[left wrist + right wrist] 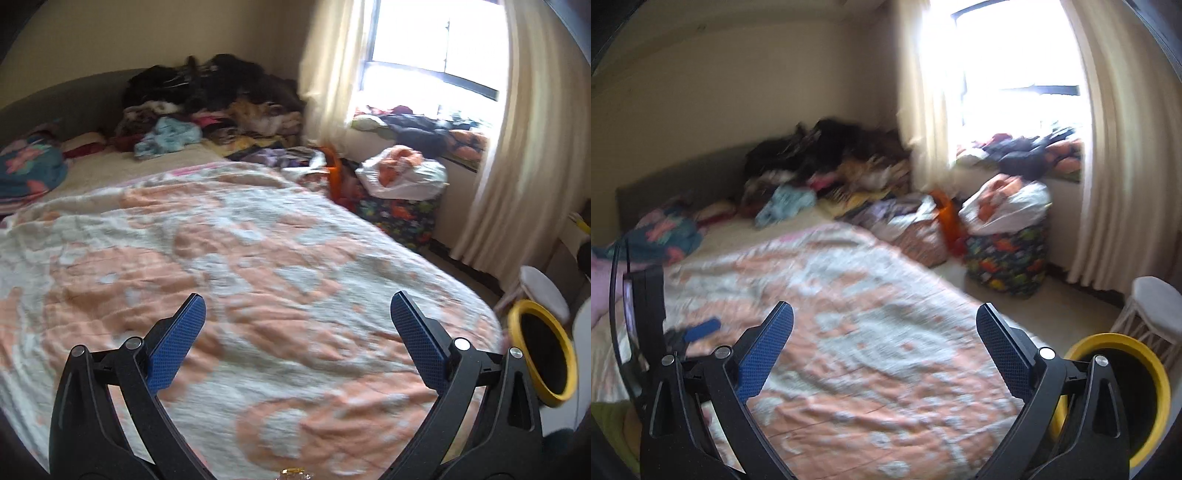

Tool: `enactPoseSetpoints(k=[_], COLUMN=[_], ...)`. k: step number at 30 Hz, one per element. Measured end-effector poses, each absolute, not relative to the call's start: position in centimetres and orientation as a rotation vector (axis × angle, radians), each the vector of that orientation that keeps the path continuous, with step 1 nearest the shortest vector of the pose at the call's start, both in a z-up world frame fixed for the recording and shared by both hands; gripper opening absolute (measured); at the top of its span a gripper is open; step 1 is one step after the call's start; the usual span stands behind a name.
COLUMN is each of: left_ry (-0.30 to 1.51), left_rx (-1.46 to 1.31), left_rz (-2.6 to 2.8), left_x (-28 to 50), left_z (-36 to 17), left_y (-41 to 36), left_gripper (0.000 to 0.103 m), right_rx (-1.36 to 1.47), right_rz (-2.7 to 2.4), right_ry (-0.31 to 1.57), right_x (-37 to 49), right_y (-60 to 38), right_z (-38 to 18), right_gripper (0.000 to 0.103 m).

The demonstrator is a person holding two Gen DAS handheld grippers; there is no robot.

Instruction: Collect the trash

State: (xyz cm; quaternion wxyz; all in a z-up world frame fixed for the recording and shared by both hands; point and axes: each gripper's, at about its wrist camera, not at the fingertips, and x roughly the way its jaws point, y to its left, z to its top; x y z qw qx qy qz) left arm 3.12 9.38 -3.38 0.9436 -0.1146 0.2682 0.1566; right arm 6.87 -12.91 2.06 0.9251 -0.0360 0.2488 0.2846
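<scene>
Left wrist view: the left gripper (297, 306) hung over the peach-and-white blanket (258, 258), jaws spread wide and empty, probably held high to scan the bed for litter. The yellow-rimmed bin (515, 325) stood off the bed's right edge, well right of the right-hand finger. A small glinting scrap (295, 472) showed at the bottom edge, below the jaws; what it was, I couldn't tell.

Right wrist view: the right gripper (884, 314) was also splayed, holding nothing. The bin (1161, 384) sat just behind its right finger. No clear trash on the blurred blanket (868, 350). The other gripper's blue pad (701, 329) showed at the left.
</scene>
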Motion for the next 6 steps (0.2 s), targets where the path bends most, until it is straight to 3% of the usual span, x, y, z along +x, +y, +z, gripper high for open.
enactPoseSetpoints(k=[4,6], left_ry=[0.712,0.77], left_rx=[-0.321,-0.355], left_rz=[0.65,0.773], left_x=[2.9,2.6], left_z=[-6.9,-8.9], left_y=[21.3,25.4], left_gripper=[0.092,0.092], right_rx=[-0.154,-0.233], right_rz=[0.872,0.914], right_ry=[0.902,0.977], right_x=[10.1,10.2], right_y=[0.0,5.1], right_z=[-4.5,-7.9], right_gripper=[0.097,0.097])
